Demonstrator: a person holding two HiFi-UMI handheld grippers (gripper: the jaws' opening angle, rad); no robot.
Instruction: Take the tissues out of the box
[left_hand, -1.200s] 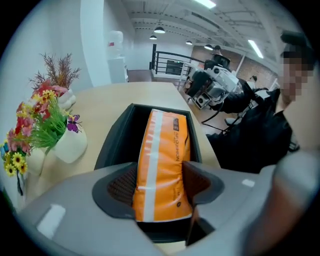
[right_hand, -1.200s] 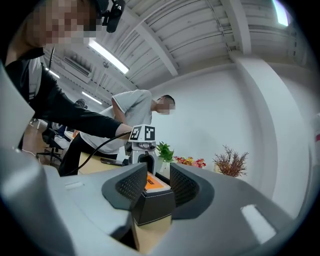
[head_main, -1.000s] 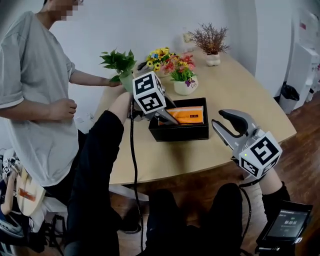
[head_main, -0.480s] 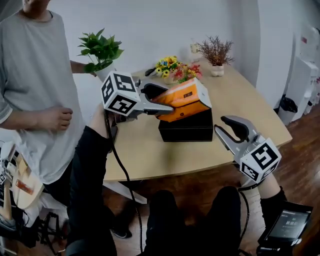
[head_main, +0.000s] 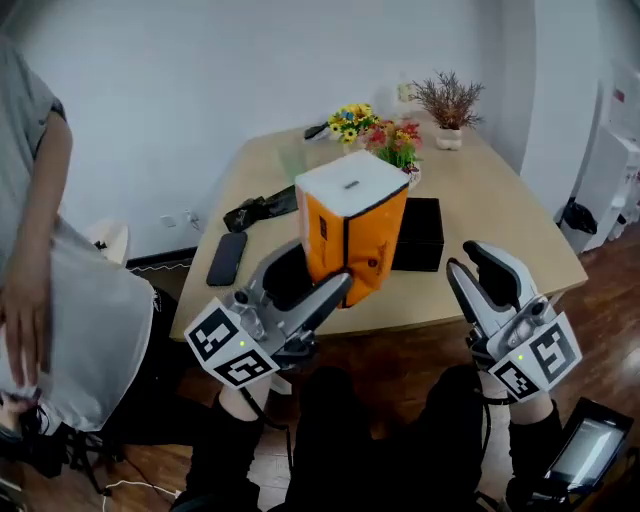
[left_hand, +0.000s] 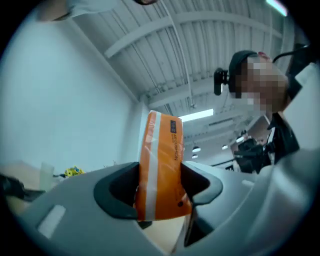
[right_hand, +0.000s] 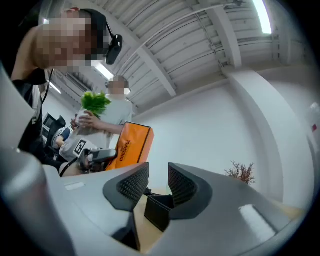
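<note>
Left gripper (left_hand: 160, 187) clamps an orange plastic tissue pack (head_main: 350, 235) near the black rectangular box (head_main: 420, 235). Right gripper (right_hand: 155, 182) jaws stand apart, empty.

Tissue pack (head_main: 345, 240) orange w/ white top; box (head_main: 422, 236) black.
</note>
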